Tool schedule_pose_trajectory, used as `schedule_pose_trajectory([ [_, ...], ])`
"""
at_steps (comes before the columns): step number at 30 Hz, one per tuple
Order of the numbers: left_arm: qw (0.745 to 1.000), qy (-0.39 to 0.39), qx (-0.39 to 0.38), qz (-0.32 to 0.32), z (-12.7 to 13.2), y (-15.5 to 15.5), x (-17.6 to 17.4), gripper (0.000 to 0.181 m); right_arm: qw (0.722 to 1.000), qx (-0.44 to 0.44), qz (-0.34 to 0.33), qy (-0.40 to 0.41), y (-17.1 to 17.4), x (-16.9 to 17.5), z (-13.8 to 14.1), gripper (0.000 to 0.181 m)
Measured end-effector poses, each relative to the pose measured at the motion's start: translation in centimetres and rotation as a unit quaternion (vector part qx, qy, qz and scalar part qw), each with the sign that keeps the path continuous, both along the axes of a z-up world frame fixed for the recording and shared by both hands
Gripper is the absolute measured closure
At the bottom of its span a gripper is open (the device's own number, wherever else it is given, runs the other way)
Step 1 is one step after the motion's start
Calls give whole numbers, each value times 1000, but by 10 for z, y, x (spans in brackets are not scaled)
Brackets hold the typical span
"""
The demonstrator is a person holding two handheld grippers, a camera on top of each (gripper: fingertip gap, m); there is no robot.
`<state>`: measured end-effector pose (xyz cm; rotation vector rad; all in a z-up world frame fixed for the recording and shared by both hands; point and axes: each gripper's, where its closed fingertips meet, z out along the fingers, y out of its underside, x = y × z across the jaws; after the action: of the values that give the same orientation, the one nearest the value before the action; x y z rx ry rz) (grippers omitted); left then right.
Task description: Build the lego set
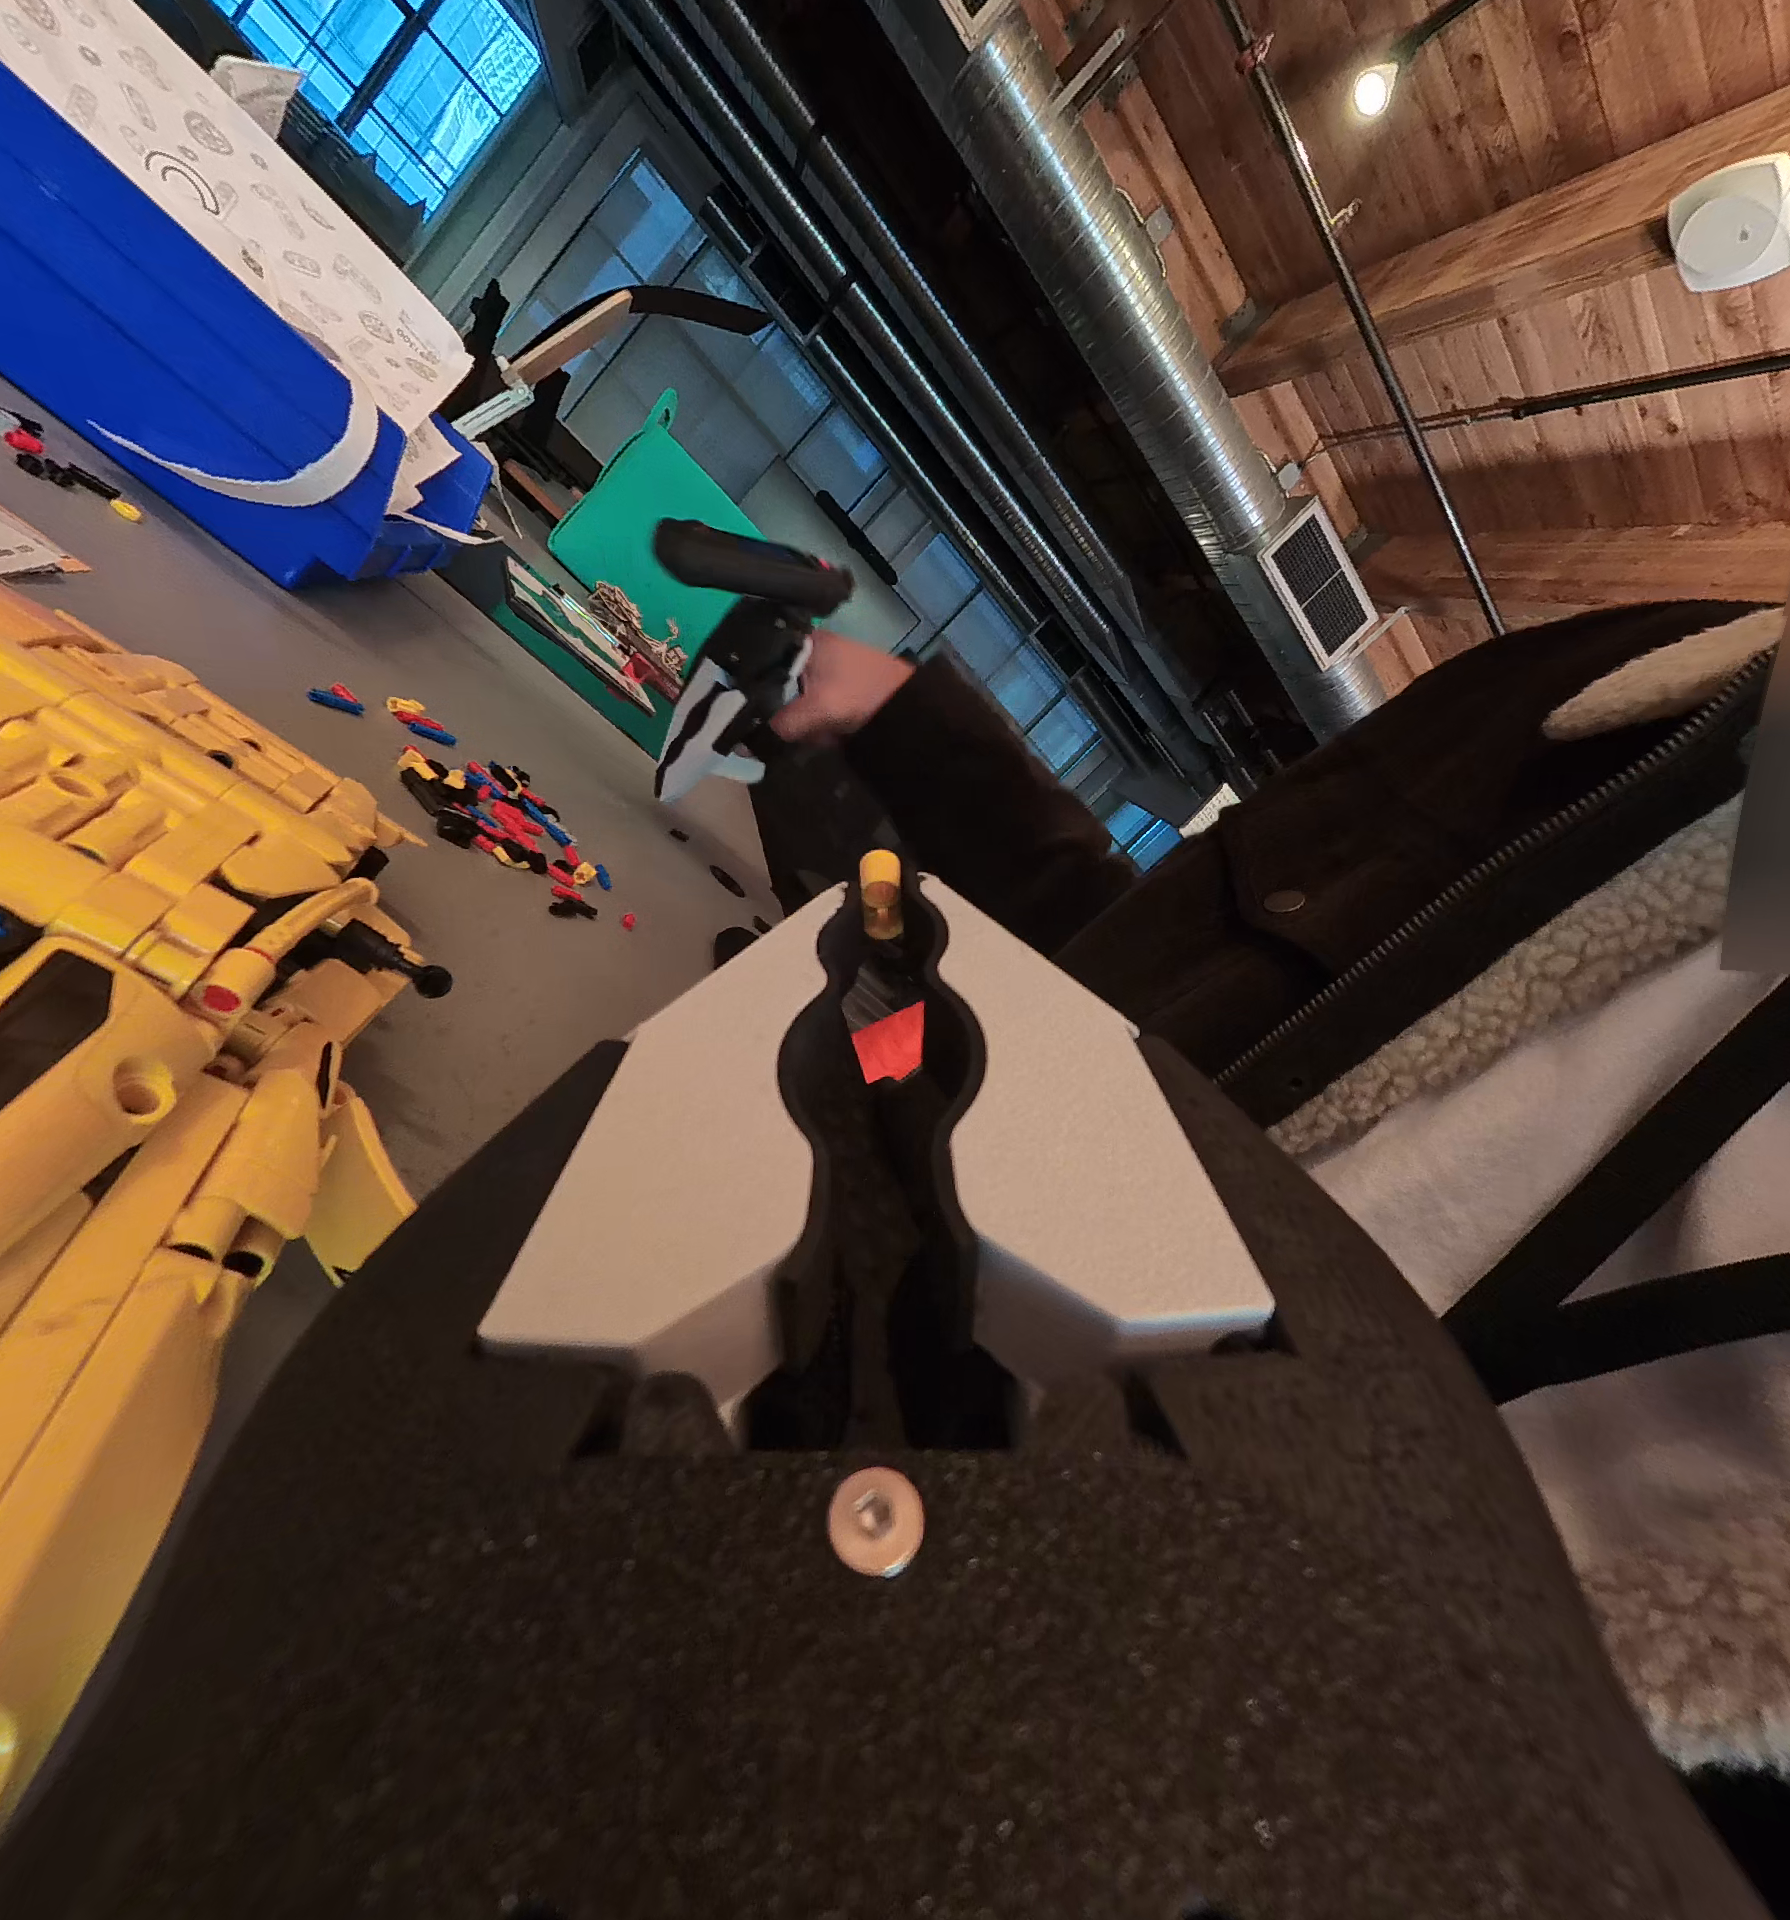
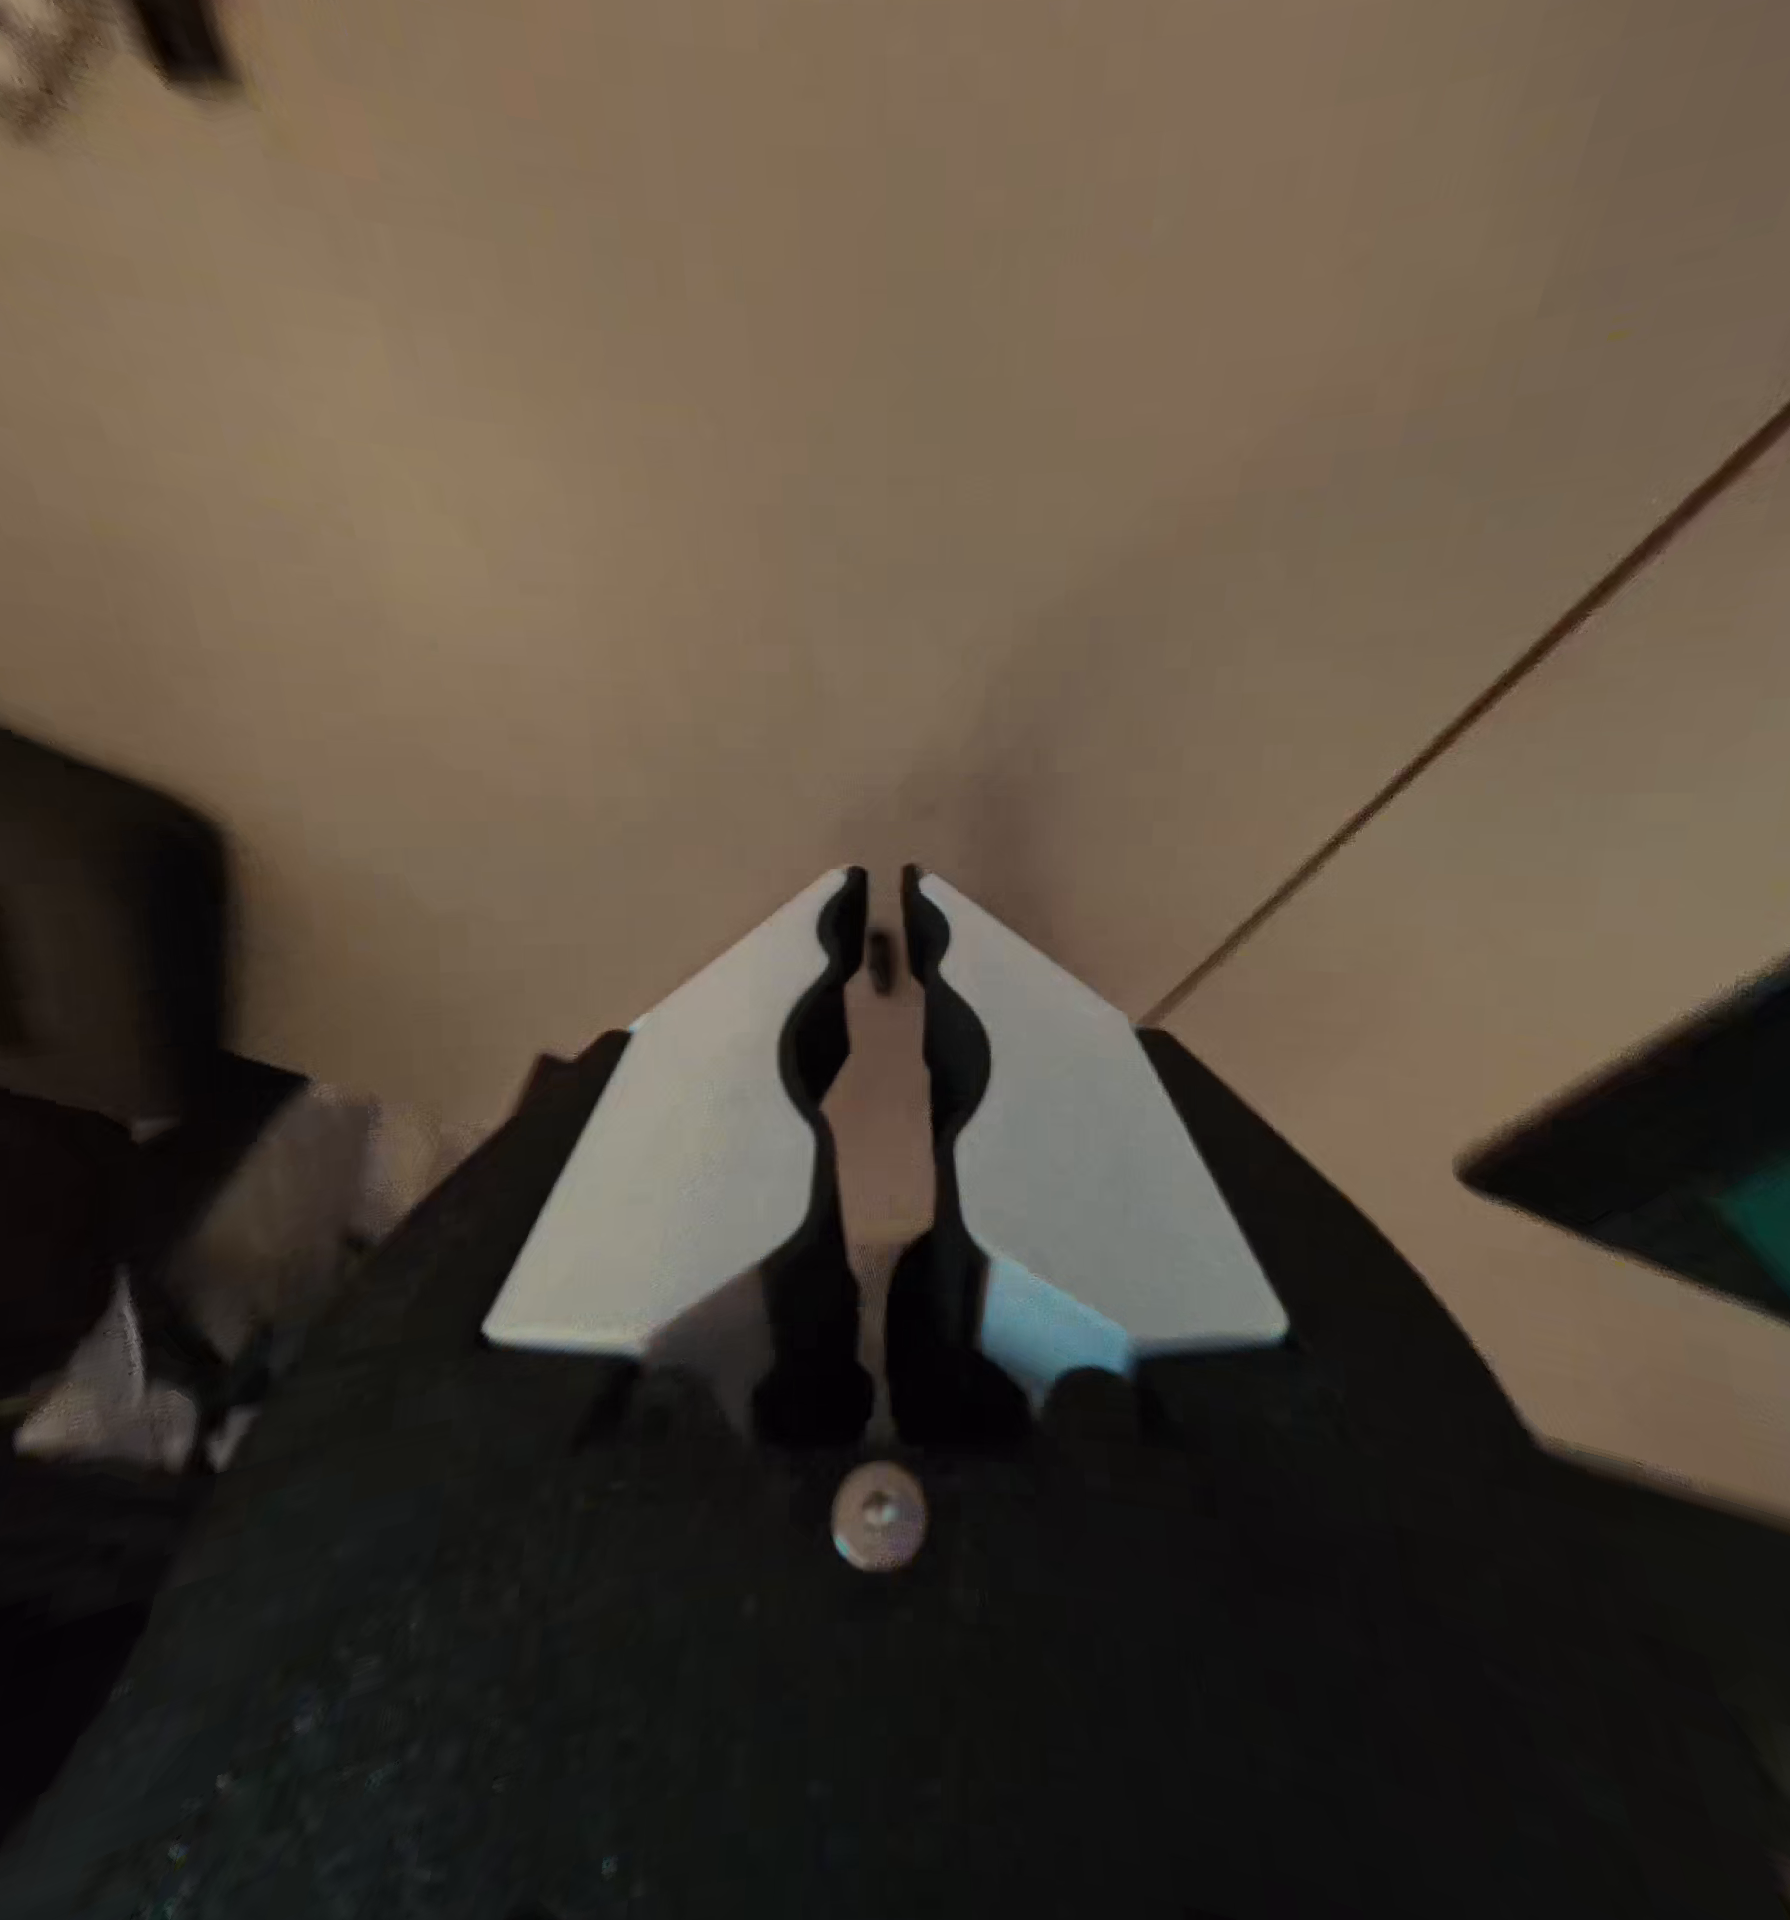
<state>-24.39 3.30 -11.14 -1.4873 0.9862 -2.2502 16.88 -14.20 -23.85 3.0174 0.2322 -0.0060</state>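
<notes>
My left gripper (image 1: 878, 896) is shut on a small yellow cylindrical piece (image 1: 880, 881) that sticks out past its tips, held up above the grey table (image 1: 517, 644). A red patch (image 1: 889, 1044) shows deeper between its fingers; I cannot tell what it is. The large yellow model car (image 1: 91, 987) lies on the table at the left. My right gripper (image 2: 883, 878) stands slightly open over a tan surface (image 2: 870, 416). A tiny black piece (image 2: 880, 961) shows in its gap with neither pad touching it. The right gripper also shows in the left wrist view (image 1: 709, 748), held by a hand.
A pile of loose red, blue, yellow and black pieces (image 1: 496, 810) lies beyond the car. A blue bin (image 1: 143, 312) and a green board (image 1: 652, 499) stand farther back. A person's dark jacket (image 1: 1390, 831) fills the right. A dark, green-faced object (image 2: 1701, 1164) shows at right. Tip to tip, the grippers are about 45 centimeters apart.
</notes>
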Motion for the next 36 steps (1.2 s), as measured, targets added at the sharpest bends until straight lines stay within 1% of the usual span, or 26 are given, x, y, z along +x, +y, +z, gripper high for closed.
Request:
schedule_pose_trajectory([
  [1,1000,-1,-1,-1,0,0,0,175,998,49,-11,29,2,-3,-1,174],
  [2,1000,-2,-2,-2,1,0,0,175,996,80,-23,44,-1,-2,-2,173],
  [4,1000,-2,-2,-3,1,-1,0,175,988,126,-35,81,-7,-7,-2,164],
  [5,1000,-2,-2,-4,0,-1,0,175,986,145,-31,80,-10,-6,-2,164],
  [7,1000,-1,-1,-4,0,-1,0,175,988,149,-9,36,-20,4,-6,165],
  [9,1000,0,-1,-4,0,-1,1,175,986,168,8,8,-20,8,-6,166],
  [11,1000,0,0,-4,0,-1,1,175,985,170,8,15,-21,6,-7,170],
  [15,1000,2,1,-5,-1,-2,1,175,989,145,1,24,-27,6,-17,168],
  [17,1000,3,2,-5,-2,-2,1,175,989,149,7,11,-26,9,-17,176],
  [19,1000,4,2,-4,-2,-2,1,175,989,145,13,9,-25,8,-17,179],
  [21,1000,5,2,-4,-2,-2,2,175,987,161,6,27,-14,-2,-15,179],
  [22,1000,7,4,-2,-3,-2,3,175,978,201,4,48,4,-15,-7,179],
  [23,1000,8,8,0,-3,-2,4,175,963,256,2,87,29,-38,6,179],
  [24,1000,8,12,3,-3,-3,5,175,938,316,6,143,57,-73,24,179],
  [25,1000,6,14,6,-2,-3,6,175,907,371,18,196,85,-115,44,179],
  [26,1000,1,15,9,-1,-3,6,175,870,425,34,249,111,-163,67,179],
  [28,1000,-20,3,7,6,-4,6,175,767,528,53,360,153,-263,119,179],
  [30,998,-58,-30,-2,18,-5,2,175,675,600,51,427,179,-336,152,179],
  [31,996,-80,-48,-9,25,-6,-1,175,629,631,45,452,187,-361,165,179],
  [32,993,-98,-64,-13,30,-6,-3,175,588,651,30,479,191,-378,175,179],
  [33,991,-112,-77,-12,34,-4,-6,175,567,647,19,510,193,-391,177,179],
  [34,988,-124,-90,-11,37,-3,-8,175,553,639,13,535,193,-400,178,179],
  [36,984,-136,-110,-16,39,0,-12,175,518,642,0,566,193,-405,182,179],
])
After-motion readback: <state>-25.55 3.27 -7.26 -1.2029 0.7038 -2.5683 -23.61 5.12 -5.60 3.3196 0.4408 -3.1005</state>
